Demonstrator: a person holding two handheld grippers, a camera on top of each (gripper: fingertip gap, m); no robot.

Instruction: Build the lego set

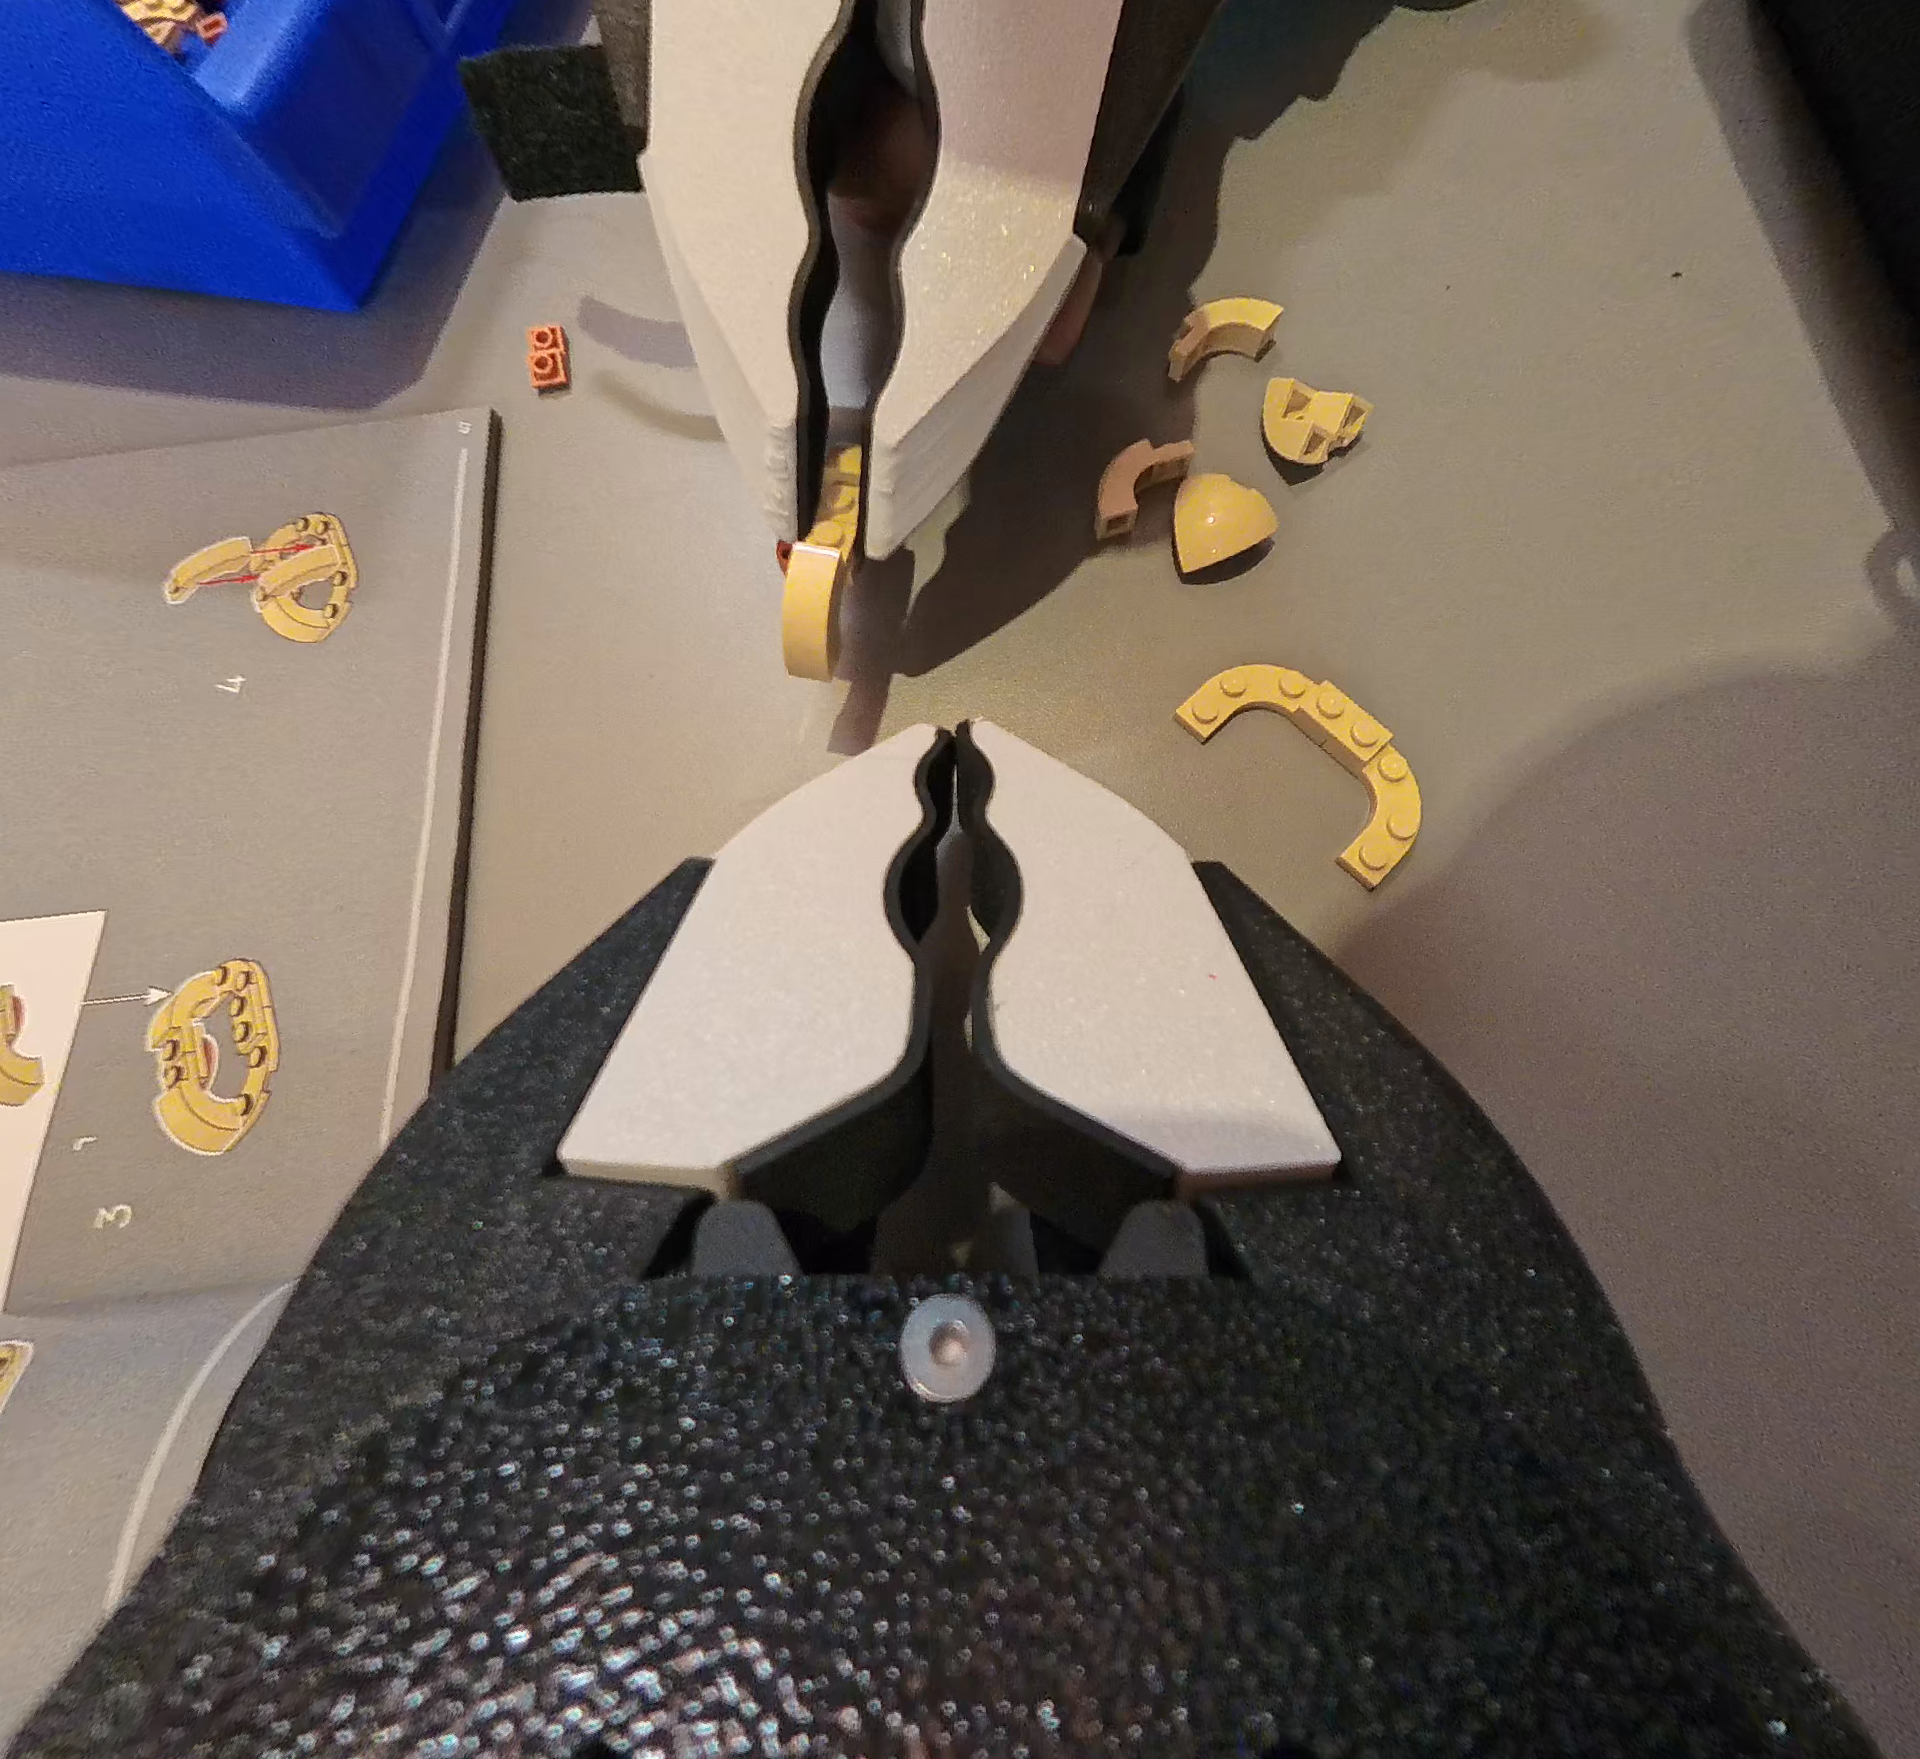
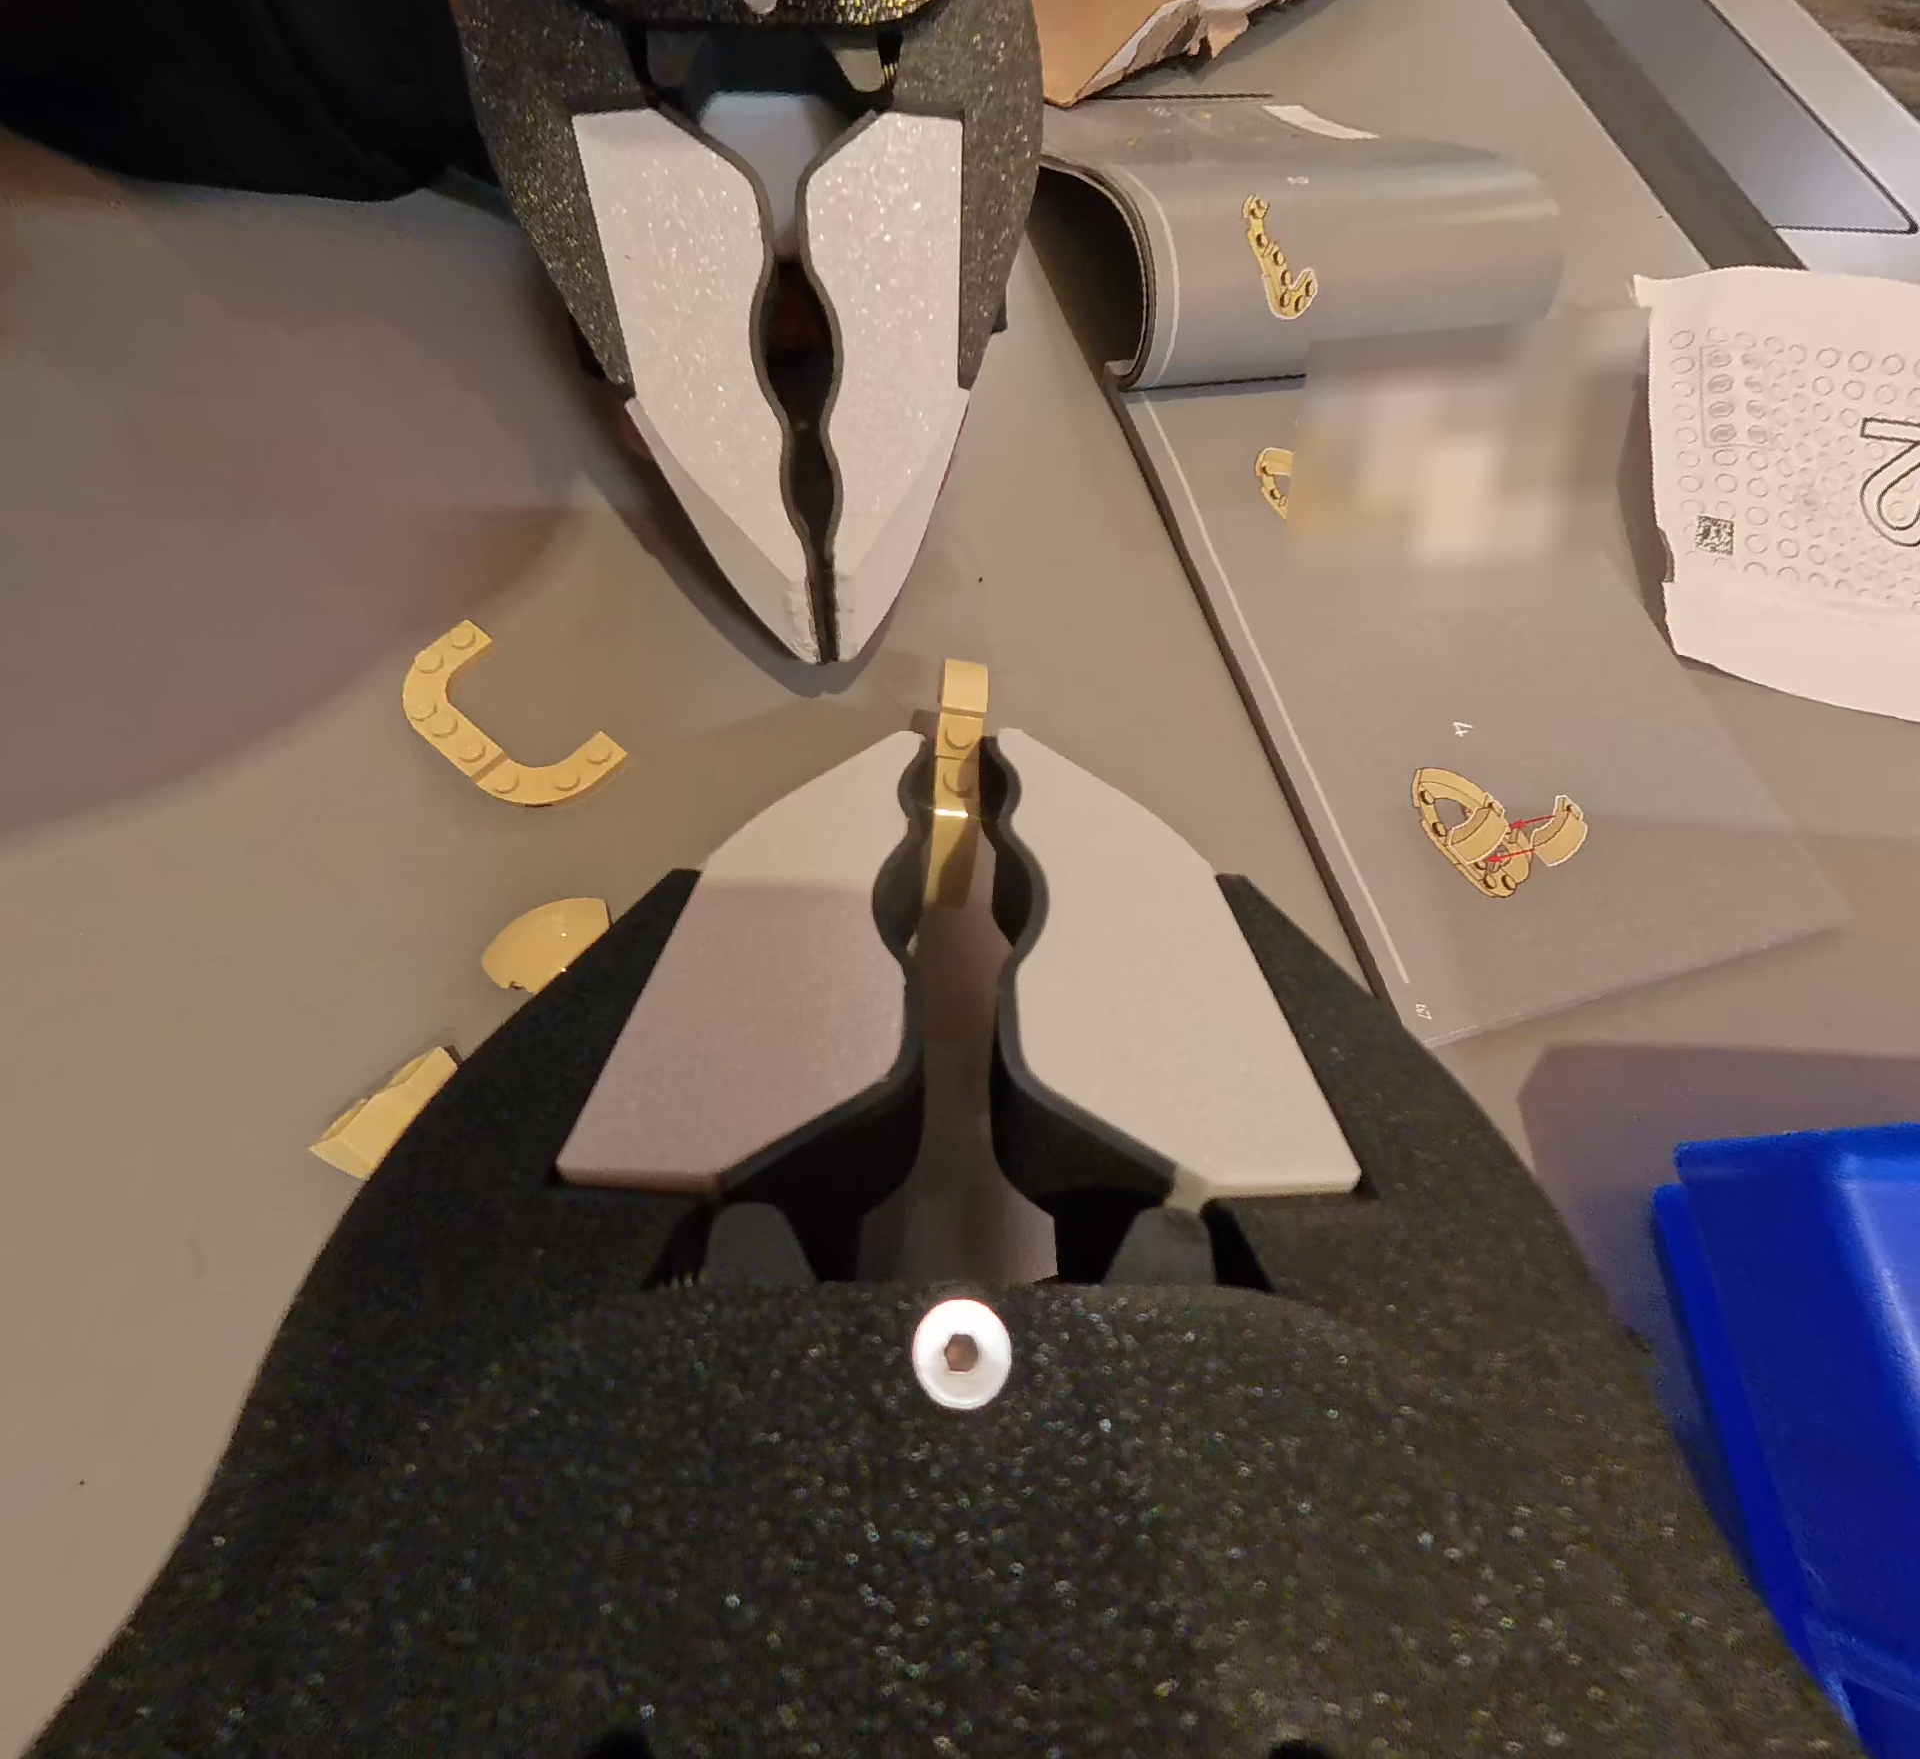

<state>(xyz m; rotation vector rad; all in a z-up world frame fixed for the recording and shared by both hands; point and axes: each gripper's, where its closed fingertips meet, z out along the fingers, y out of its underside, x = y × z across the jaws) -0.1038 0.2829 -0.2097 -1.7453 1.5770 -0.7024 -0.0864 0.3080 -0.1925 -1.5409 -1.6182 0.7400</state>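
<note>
The right gripper sits closest to the lens, its fingers clamped on a tan curved assembly standing on edge between the pads, one end poking out past the tips. Facing it, tip to tip and just apart, the left gripper has its fingers pressed together on nothing.

The rest of the lego lies loose on the grey table: a studded U-shaped plate to one side, and beyond it a dome piece, two arch pieces and a hollow-backed quarter round. A small orange plate lies alone near the blue bin that holds more parts.

I'd worry about the grip: the assembly is held by its thin edges, so a push from the closed left tips could twist it out or pop its joined pieces apart. A swing to the side could scatter the loose bits.

There is bare table between the grippers and the U-shaped plate. The open instruction booklet hems in the other flank, with the bin behind it.
</note>
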